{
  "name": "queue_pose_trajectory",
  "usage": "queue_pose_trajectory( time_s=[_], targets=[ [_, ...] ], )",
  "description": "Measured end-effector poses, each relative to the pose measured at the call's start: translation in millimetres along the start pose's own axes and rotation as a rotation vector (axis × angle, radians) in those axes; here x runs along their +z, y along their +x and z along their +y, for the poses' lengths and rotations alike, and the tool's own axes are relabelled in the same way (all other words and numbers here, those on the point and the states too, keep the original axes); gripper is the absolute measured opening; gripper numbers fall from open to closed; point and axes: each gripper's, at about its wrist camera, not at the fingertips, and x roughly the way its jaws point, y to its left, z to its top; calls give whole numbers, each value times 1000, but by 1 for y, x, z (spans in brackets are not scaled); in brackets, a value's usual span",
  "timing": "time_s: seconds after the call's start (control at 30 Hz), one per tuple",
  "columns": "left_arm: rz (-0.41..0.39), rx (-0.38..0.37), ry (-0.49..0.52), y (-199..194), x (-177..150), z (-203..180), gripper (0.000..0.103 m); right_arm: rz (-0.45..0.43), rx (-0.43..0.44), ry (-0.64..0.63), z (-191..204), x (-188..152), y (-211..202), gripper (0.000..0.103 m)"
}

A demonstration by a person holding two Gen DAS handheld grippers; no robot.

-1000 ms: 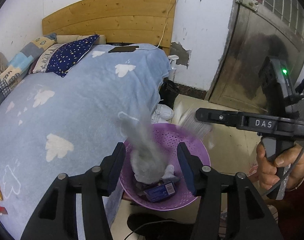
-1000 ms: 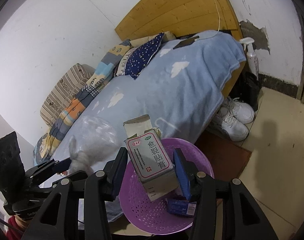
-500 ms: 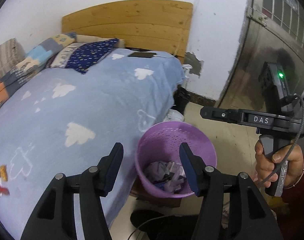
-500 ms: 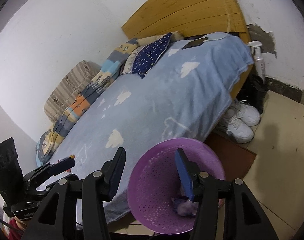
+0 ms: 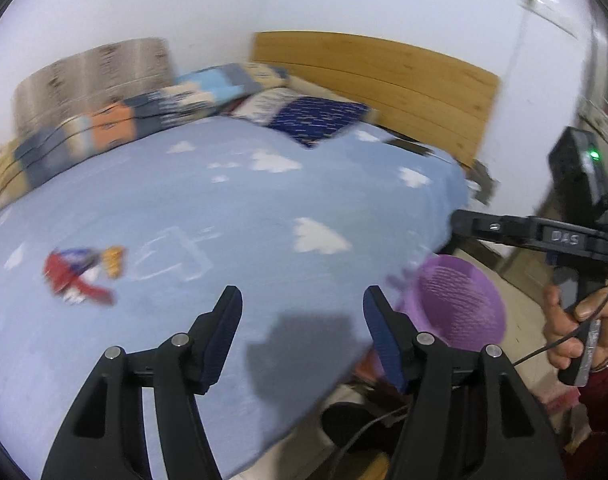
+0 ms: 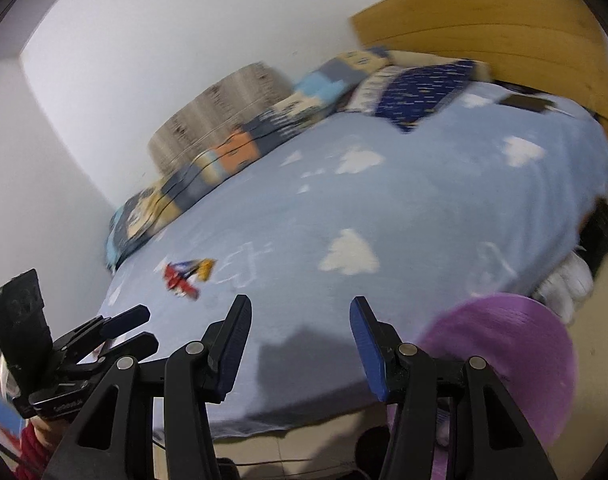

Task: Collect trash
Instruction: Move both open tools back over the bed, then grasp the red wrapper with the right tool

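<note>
Left gripper (image 5: 302, 334) and right gripper (image 6: 300, 338) both had fingers spread wide, holding nothing, over the blue blanket (image 5: 232, 208). Red-blue wrapper (image 5: 78, 276) lay on blanket, well ahead-left. Purple basket (image 5: 464, 300) sat beside bed.

Both grippers (image 5: 300, 332) now over bed (image 5: 244, 208).

Bedspread (image 5: 232, 208) is pale blue with white cloud shapes all over. Trash wrapper (image 5: 78, 274) lying on it is red, white and blue with an orange end. Wastebasket (image 5: 464, 300) is purple with tiny perforations. Pillow (image 5: 316, 120) is navy with small white flecks, headboard (image 5: 384, 76) honey-coloured wood. Both tongs (image 5: 300, 328) are black with blue pads.
</note>
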Motion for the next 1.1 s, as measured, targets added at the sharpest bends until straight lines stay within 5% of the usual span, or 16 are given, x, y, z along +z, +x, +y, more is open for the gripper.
queue_pose_trajectory(
  time_s=[0.23, 0.43, 0.53, 0.7, 1.1],
  targets=[
    [-27, 144, -283, -15, -31, 124, 62, 123, 78, -117, 74, 11, 70, 54],
    [-25, 404, -527, -34, -52, 232, 62, 245, 117, -195, 132, 12, 149, 54],
    [-48, 472, -687, -50, -70, 275, 62, 299, 146, -247, 166, 10, 193, 54],
    [-68, 567, -757, -67, -82, 298, 62, 358, 195, -364, 227, 2, 264, 54],
    [-67, 548, -803, -68, -84, 306, 62, 418, 175, -479, 306, -1, 419, 54]
  ],
)
